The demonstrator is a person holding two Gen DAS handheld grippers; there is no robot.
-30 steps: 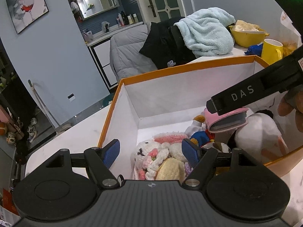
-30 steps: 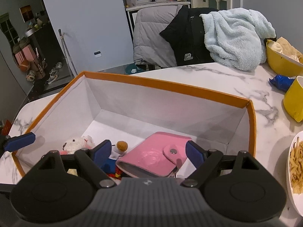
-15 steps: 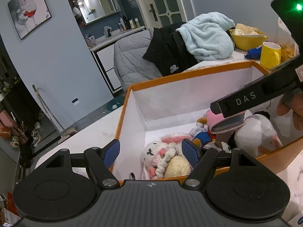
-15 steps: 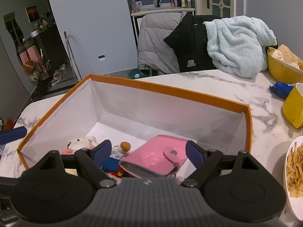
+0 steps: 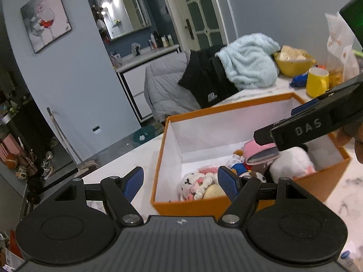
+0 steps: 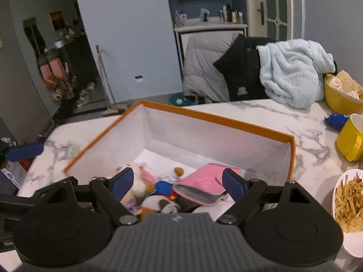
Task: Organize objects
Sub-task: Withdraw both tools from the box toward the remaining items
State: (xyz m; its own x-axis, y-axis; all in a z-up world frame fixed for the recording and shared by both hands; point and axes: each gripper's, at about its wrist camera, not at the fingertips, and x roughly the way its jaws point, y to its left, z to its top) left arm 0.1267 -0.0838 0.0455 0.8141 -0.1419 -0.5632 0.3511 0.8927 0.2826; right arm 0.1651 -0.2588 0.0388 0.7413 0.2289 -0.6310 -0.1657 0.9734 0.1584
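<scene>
An orange box with white inner walls stands on the marble table. Inside lie a pink wallet, a crocheted white and pink plush, a blue and red plush and a white plush. My left gripper hangs open above the box's near left corner, nothing between its fingers. My right gripper is open over the box, above the toys and wallet, holding nothing. The right gripper's black body crosses the left wrist view.
A yellow mug, a yellow bowl and a blue packet sit beyond the box. A white plate of fries lies at right. Jackets and a light-blue fleece hang on chairs behind the table.
Both grippers have risen and drawn back from the box, so more of the box and table shows. Their jaws stay at the same width. The wallet and toys lie where they were.
</scene>
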